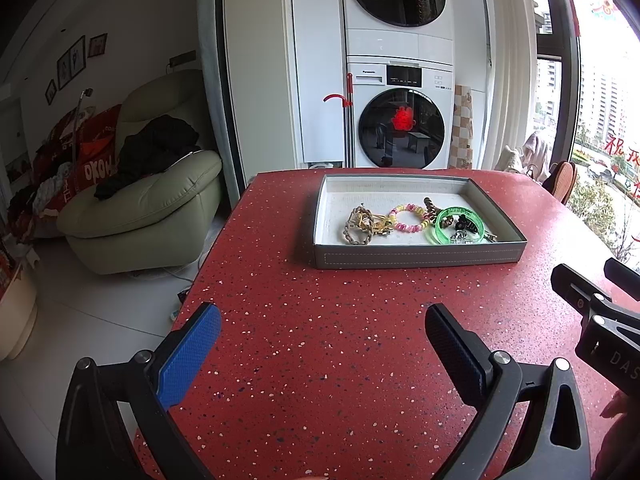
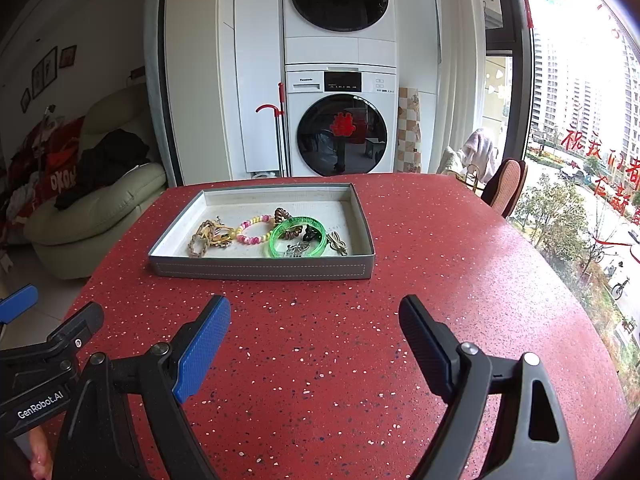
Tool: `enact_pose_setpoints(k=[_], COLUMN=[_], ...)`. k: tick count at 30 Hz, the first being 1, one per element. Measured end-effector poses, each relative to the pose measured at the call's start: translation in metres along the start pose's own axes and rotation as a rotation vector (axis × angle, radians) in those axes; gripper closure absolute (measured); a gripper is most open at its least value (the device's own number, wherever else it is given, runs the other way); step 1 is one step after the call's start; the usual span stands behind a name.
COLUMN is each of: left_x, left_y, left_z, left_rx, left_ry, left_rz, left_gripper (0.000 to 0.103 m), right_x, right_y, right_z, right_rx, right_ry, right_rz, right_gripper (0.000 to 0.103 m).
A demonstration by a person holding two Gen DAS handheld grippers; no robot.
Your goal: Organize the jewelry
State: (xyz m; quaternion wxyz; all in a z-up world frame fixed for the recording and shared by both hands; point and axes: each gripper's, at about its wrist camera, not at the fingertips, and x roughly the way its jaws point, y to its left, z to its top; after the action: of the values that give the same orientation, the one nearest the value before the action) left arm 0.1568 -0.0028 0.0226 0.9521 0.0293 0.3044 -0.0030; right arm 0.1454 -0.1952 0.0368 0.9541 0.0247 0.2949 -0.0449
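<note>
I have both tools hovering low over the red speckled desk [image 2: 420,240], short of the grey tray [image 2: 260,270] that sits in the upper middle of both views. The left gripper [image 1: 322,340] has its fingers spread wide with nothing between them, and the right gripper [image 2: 314,332] is the same, released and empty. All the jewelry I can see lies inside the tray, bunched toward its near edge: a braided tan bracelet [image 2: 200,236] on the left, a pink and yellow bead bracelet [image 2: 254,230] in the middle, a green bangle [image 2: 298,236] to the right with small dark and silvery pieces inside it, and a brown coil [image 2: 282,213] just behind. I see no loose piece on the desk. That fits either a tray filled and finished or a heap waiting to be sorted, and I cannot tell which. If pieces need separating, I judge the overlap is the hazard: I would come in from above, pinch one rim only, and lift slowly so tangled neighbours stay put.
</note>
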Motion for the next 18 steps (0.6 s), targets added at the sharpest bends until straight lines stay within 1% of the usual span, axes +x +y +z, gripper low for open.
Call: enact_pose_setpoints(k=[18], left_x=[-0.0006], left_y=[0.0015], left_z=[0.0008], left_rx=[0.000], left_ry=[0.000], left_rz=[0.001], left_gripper=[0.000], right_x=[-0.0004], right_y=[0.0006], right_z=[-0.0002], right_rx=[0.001], right_ry=[0.000], right_rz=[0.000], right_gripper=[0.015])
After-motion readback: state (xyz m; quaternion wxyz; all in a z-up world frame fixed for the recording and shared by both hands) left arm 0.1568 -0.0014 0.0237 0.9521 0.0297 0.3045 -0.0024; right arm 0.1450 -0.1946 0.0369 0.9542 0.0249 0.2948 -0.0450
